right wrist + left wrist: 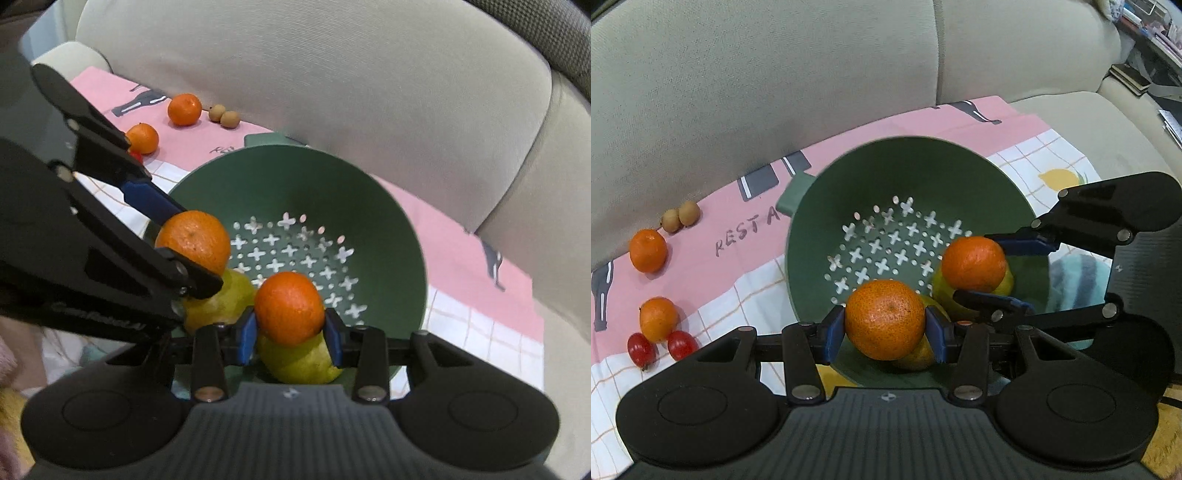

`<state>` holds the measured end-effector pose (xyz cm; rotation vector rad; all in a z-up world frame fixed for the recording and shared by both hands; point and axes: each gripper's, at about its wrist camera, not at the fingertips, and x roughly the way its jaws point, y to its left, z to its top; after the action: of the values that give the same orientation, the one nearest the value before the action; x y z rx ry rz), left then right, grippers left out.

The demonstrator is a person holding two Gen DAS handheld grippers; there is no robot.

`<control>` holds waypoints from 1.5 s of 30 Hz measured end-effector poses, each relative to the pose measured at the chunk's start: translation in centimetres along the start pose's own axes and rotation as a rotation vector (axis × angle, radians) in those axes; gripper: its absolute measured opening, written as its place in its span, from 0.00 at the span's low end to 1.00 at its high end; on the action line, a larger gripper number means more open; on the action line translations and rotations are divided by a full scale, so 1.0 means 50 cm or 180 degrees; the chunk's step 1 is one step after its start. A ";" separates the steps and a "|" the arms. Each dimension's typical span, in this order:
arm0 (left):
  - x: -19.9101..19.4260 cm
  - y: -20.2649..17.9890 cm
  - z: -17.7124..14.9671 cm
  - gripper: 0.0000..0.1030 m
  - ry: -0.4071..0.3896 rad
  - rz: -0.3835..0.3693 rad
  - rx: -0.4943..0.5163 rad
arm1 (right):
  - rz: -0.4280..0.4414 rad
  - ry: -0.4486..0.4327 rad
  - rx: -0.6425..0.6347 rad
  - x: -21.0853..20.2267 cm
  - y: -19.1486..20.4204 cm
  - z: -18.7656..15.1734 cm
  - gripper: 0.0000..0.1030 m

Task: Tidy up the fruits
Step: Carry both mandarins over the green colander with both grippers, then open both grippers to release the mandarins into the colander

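Note:
A green perforated colander stands on a pink and white cloth. My left gripper is shut on an orange mandarin above the colander's near side. My right gripper is shut on another mandarin, also over the colander. Each gripper shows in the other's view: the right one holds its mandarin, the left one its mandarin. Yellow-green lemons lie in the colander under the mandarins.
On the cloth to the left lie two mandarins, two red cherry tomatoes and two brown longans. Beige sofa cushions rise right behind.

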<state>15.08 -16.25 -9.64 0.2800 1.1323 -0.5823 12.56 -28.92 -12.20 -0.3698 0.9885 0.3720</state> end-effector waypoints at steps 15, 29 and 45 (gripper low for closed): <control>0.049 0.040 0.048 0.51 0.0090 -0.0011 -0.0100 | 0.0032 0.0100 -0.0319 0.072 -0.009 0.061 0.28; 0.084 0.044 0.055 0.52 0.0140 -0.0190 -0.0171 | 0.0075 0.0278 -0.0165 0.115 -0.032 0.055 0.28; 0.048 0.049 0.038 0.64 0.0075 -0.0235 -0.0281 | -0.0023 0.0190 -0.0220 0.077 -0.010 0.058 0.60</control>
<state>18.65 -15.87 -11.21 0.1698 1.1917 -0.5938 16.83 -27.52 -13.98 -0.4491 1.0342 0.3910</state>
